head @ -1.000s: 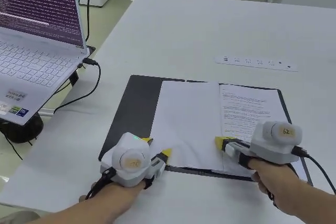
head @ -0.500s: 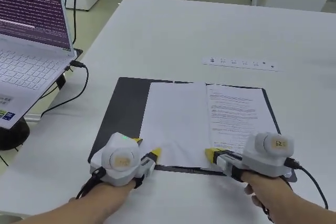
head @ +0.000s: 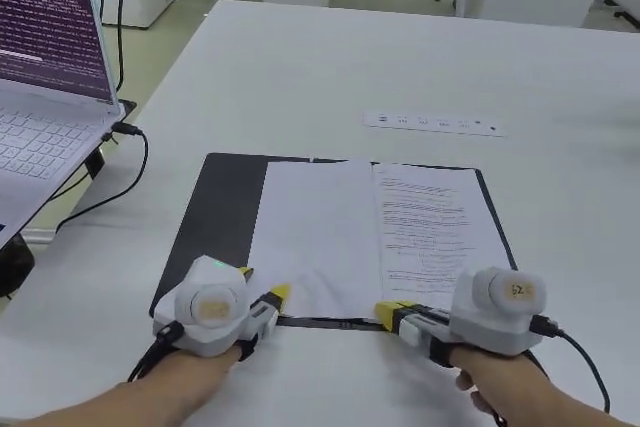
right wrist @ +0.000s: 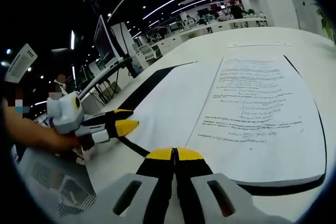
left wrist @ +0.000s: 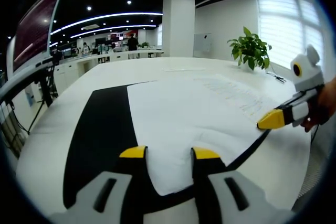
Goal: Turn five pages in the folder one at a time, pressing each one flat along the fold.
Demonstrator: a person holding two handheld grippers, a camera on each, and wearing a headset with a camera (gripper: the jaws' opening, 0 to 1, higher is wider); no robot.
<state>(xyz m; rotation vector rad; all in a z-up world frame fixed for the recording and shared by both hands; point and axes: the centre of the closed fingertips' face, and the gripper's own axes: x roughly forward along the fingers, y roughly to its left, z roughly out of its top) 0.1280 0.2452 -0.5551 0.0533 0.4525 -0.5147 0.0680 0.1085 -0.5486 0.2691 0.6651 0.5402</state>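
Since a second ago the right gripper [head: 388,314] has backed off down the crease. Its tips were on the paper near the bottom of the fold, and now they're at the near black edge of the folder [head: 214,215], right at the foot of the fold. The head cam drifted too, so the overall shift in the picture isn't the folder moving.

The right gripper is clenched: in its own view the yellow tips are pressed together with nothing between them.

The left gripper [head: 263,283] has kept its place against the paper. Its jaws are spread and released, straddling the near left corner of the blank page [head: 315,227]. In the left gripper view that corner lies between the two tips. I can't tell whether they touch the sheet.

The folder lies open and flat on the white counter [head: 330,57], in front of both grippers. Its black cover shows to the left of the blank page, and the printed page [head: 435,227] lies to the right of the fold. Both sheets look flat, with a slight ripple in the blank one near the crease.

A laptop [head: 40,67] sits on a stand at far left with its screen lit, and its cable [head: 110,187] trails toward the folder without reaching it. A white power strip [head: 435,124] lies beyond the folder, well apart from it.
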